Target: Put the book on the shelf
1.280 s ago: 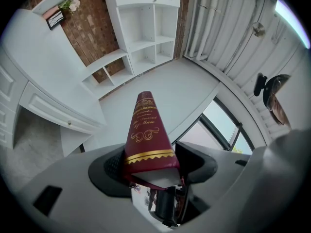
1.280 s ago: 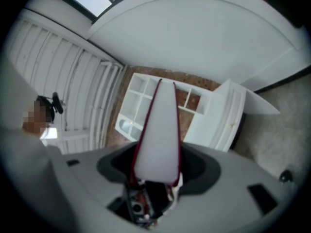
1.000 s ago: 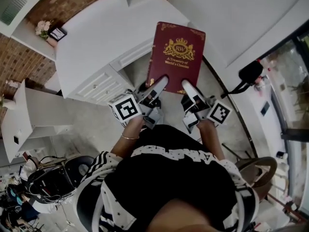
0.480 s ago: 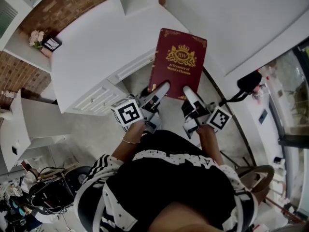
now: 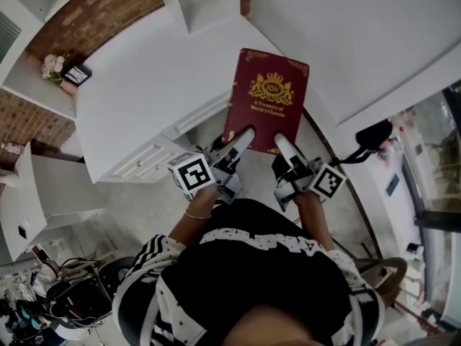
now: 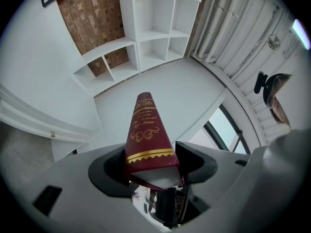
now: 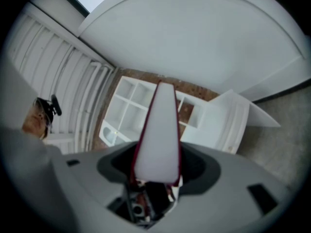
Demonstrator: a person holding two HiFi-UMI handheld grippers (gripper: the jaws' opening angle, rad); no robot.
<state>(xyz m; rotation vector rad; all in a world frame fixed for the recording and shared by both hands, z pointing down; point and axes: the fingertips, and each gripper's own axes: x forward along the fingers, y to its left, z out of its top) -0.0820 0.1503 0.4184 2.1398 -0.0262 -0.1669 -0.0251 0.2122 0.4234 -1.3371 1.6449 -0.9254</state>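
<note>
A dark red book (image 5: 265, 99) with a gold crest is held flat in the air, cover up, in front of the person. My left gripper (image 5: 241, 137) and right gripper (image 5: 282, 144) are each shut on its near edge, side by side. In the left gripper view the book's spine (image 6: 144, 130) with gold lettering runs out from between the jaws of the left gripper (image 6: 150, 161). In the right gripper view the white page edge (image 7: 158, 130) fills the right gripper (image 7: 155, 171). The white shelf unit (image 6: 155, 33) with open compartments stands ahead against a brick wall.
A white desk with drawers (image 5: 158, 71) lies to the left, under the book's far end. A flower pot and small frame (image 5: 61, 71) sit on a ledge at far left. A black fixture (image 5: 371, 135) juts out at right, and a dark chair (image 5: 72, 294) stands behind.
Both grippers have carried the book a little way forward towards the shelf unit, and more of the desk and shelf shows now. The grip on the book is unchanged.
</note>
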